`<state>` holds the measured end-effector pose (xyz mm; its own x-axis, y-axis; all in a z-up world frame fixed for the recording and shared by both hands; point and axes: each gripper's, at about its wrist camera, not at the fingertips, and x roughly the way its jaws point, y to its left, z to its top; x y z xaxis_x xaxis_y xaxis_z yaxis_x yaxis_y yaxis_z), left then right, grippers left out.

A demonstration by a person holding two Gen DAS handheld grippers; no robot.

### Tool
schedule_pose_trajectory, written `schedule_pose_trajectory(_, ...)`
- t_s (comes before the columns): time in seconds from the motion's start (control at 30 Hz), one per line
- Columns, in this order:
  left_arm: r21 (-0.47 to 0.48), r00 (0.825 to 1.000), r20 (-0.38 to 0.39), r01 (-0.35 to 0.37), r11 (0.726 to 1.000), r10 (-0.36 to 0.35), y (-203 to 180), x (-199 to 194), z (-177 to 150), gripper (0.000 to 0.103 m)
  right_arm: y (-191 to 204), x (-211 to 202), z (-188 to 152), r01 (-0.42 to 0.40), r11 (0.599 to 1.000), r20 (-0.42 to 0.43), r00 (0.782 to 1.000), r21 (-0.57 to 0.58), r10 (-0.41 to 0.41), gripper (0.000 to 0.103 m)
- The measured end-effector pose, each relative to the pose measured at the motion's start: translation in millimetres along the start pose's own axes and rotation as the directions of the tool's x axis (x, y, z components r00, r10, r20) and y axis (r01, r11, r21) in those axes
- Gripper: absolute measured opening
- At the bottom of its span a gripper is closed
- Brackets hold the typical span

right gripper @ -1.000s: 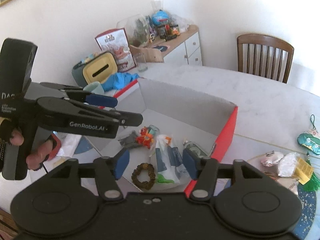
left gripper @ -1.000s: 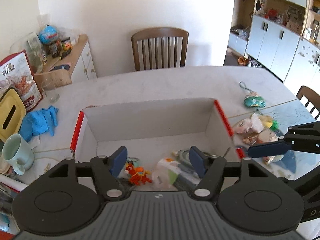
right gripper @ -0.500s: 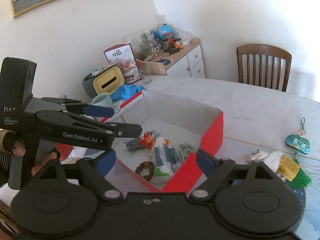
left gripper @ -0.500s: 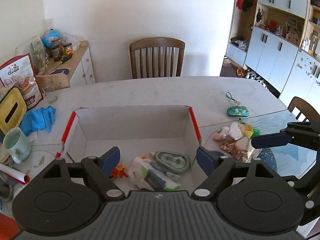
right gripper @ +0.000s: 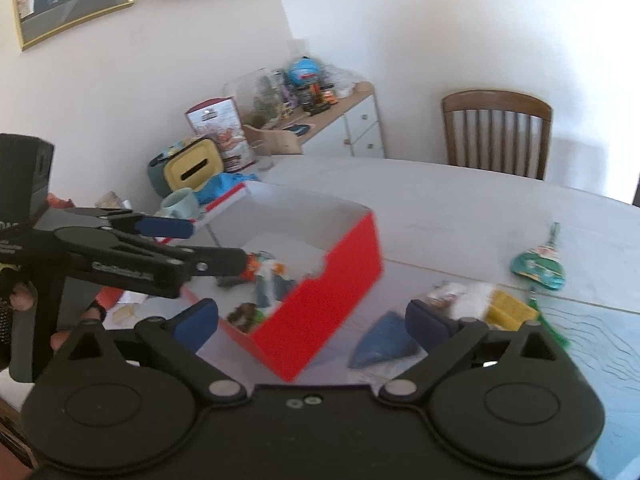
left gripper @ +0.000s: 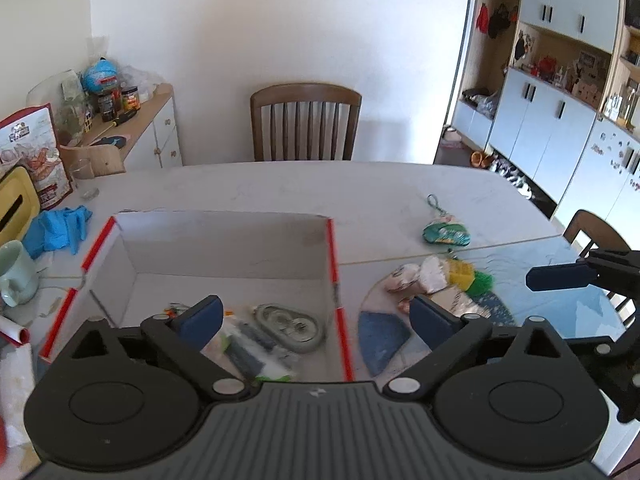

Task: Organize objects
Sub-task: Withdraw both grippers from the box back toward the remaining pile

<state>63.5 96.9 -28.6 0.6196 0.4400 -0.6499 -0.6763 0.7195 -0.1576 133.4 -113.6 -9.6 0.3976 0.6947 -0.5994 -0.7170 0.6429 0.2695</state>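
Two grippers are in view, and both stand with their blue-padded jaws wide apart, holding nothing. The left gripper (left gripper: 316,316) hangs above the near end of the red-sided cardboard box (left gripper: 331,264), its span straddling the box's right wall; the right gripper (right gripper: 312,318) hangs above the box's near red corner and the counter beside it. By my judgement both are raised clear because neither has yet committed to a pick. Inside the box lie several small items: one grey oval tin (left gripper: 289,326), one clear plastic packet (left gripper: 244,350), one orange toy figure (right gripper: 253,266) and one dark beaded ring (right gripper: 244,313); others are partly hidden by the grippers. Outside it, on the pale counter (left gripper: 280,188), one loose pile of small wrapped items (left gripper: 434,284) rests on a round blue patterned mat (left gripper: 382,340) just beside the box's right wall, and one green pouch with a cord (left gripper: 446,234) lies apart, farther back. The pile holds pink, white, yellow and green pieces; an exact count cannot be made. These remain to be boxed, and the right gripper looks the better placed for them. At the left edge stand one pale green mug (left gripper: 16,274), one pair of blue gloves (left gripper: 58,226) and one yellow tissue holder (left gripper: 16,204). One wooden chair (left gripper: 306,120) faces the far side.
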Motion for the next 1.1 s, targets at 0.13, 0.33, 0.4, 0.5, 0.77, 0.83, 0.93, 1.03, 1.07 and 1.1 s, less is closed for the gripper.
schedule_pose_trajectory(0.13,-0.006,1.000,-0.010,0.021,1.000,-0.021,-19.4,10.8,-0.9,0.102,-26.1,-11.1,-8.5,0.039,0.999,-0.003,0.999,0.015,-0.039,0.100)
schedule_pose_trajectory(0.33,0.023,0.999,-0.039,0.034,0.999,-0.033,-53.2,34.1,-7.4,0.102,-75.7,-21.8,-24.3,0.104,0.992,-0.030,0.994,0.065,-0.102,0.100)
schedule_pose_trajectory(0.4,0.029,0.999,-0.042,0.033,0.999,-0.031,-65.3,44.6,-11.2,0.102,-92.4,-24.6,-30.1,0.123,0.989,-0.041,0.992,0.084,-0.120,0.100)
schedule_pose_trajectory(0.5,0.041,0.998,-0.057,0.041,0.998,-0.039,-83.0,61.6,-17.2,0.102,-114.9,-25.2,-37.1,0.157,0.982,-0.054,0.987,0.109,-0.152,0.100)
schedule_pose_trajectory(0.77,0.082,0.995,-0.096,0.046,0.996,-0.038,-124.3,103.8,-22.9,0.102,-165.6,-7.2,-42.3,0.216,0.971,-0.098,0.974,0.105,-0.206,0.098)
schedule_pose_trajectory(0.83,0.085,0.994,-0.109,0.032,0.996,-0.023,-131.7,114.3,-22.6,0.102,-179.8,1.6,-41.1,0.216,0.970,-0.114,0.972,0.108,-0.204,0.097)
schedule_pose_trajectory(0.93,0.077,0.992,-0.122,-0.009,0.997,0.019,-141.8,132.8,-22.2,0.102,-195.4,16.4,-37.5,0.216,0.972,-0.131,0.970,0.097,-0.203,0.095)
schedule_pose_trajectory(1.03,0.062,0.989,-0.137,-0.055,0.997,0.063,-147.7,150.5,-20.6,0.102,-206.9,31.9,-33.4,0.203,0.977,-0.148,0.970,0.069,-0.191,0.093)
schedule_pose_trajectory(1.07,0.052,0.987,-0.143,-0.071,0.996,0.078,-149.0,155.8,-20.2,0.102,-209.4,36.6,-32.5,0.200,0.978,-0.155,0.970,0.058,-0.189,0.092)
schedule_pose_trajectory(1.1,0.041,0.984,-0.152,-0.086,0.995,0.091,-150.2,161.5,-19.5,0.102,-212.4,41.9,-31.6,0.198,0.979,-0.161,0.969,0.045,-0.188,0.091)
